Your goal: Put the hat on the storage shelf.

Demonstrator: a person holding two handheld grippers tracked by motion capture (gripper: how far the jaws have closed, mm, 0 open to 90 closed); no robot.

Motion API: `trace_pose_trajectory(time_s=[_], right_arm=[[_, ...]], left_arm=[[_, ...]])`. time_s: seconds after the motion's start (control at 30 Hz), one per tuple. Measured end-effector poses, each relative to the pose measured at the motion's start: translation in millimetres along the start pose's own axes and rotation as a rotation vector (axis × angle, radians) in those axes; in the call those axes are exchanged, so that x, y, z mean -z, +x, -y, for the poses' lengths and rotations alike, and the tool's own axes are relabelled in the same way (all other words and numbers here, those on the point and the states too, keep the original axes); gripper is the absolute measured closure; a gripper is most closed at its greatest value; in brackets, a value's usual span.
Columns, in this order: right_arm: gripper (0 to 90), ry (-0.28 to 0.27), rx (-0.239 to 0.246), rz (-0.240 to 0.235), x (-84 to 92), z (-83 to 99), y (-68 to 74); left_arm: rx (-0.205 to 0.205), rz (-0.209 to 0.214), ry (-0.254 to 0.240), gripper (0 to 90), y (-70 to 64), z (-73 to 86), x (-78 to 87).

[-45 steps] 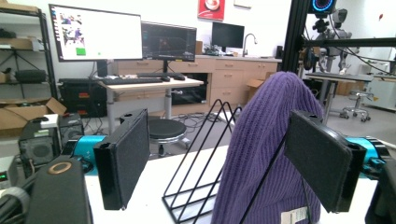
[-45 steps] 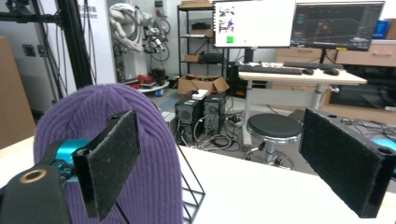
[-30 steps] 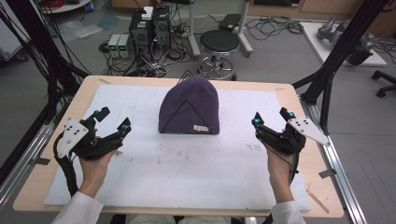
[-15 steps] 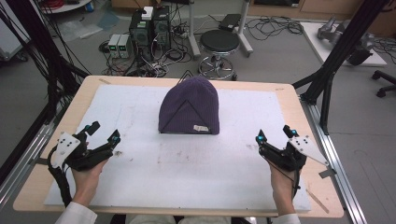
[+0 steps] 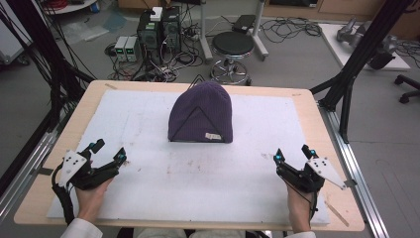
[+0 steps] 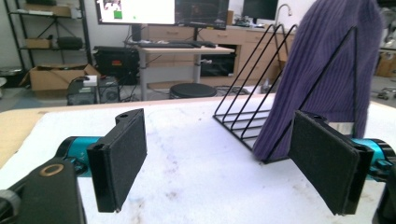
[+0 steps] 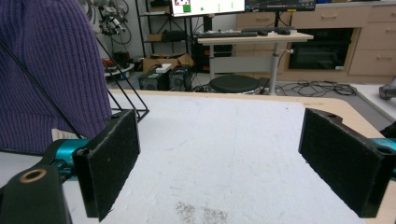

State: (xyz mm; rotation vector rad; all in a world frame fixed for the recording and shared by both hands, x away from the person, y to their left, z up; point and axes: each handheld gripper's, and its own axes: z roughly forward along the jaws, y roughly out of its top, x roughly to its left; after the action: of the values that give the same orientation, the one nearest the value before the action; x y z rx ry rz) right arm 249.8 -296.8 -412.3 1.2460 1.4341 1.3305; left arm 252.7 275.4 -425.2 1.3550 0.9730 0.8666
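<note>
Purple ribbed knit hat [image 5: 200, 119] on a black wire rack [image 6: 243, 109], both grippers low near the table's front edge.
Left gripper [image 5: 109, 153] and right gripper [image 5: 292, 155] hold their jaws wide apart, well clear of the hat; its small label [image 5: 213, 136] is unreadable.

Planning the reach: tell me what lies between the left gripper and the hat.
Nothing: in the high view, only bare white mat separates the open left gripper from the purple hat on its wire rack.

The high view looks down from above; both gripper views face low across the table [image 5: 148, 124], sharing the purple hat [image 5: 200, 119].
</note>
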Motion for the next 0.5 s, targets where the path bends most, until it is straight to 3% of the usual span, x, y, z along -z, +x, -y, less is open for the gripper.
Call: trace_pose_trajectory(time_s=[0.27,0.43,0.5], right_arm=[[11.9,-0.086,-0.017,0.032,8.6,14.1,-0.4],[11.9,-0.094,0.003,0.037,10.3,19.4,0.8],[11.9,-0.082,0.009,0.037,9.2,22.0,2.2]], left_arm=[[0.051,-0.057,-0.015,18.0,12.1,7.9,7.1],[0.060,-0.029,-0.020,16.9,16.8,12.1,11.8],[0.041,-0.028,-0.011,16.9,16.8,13.0,12.2]])
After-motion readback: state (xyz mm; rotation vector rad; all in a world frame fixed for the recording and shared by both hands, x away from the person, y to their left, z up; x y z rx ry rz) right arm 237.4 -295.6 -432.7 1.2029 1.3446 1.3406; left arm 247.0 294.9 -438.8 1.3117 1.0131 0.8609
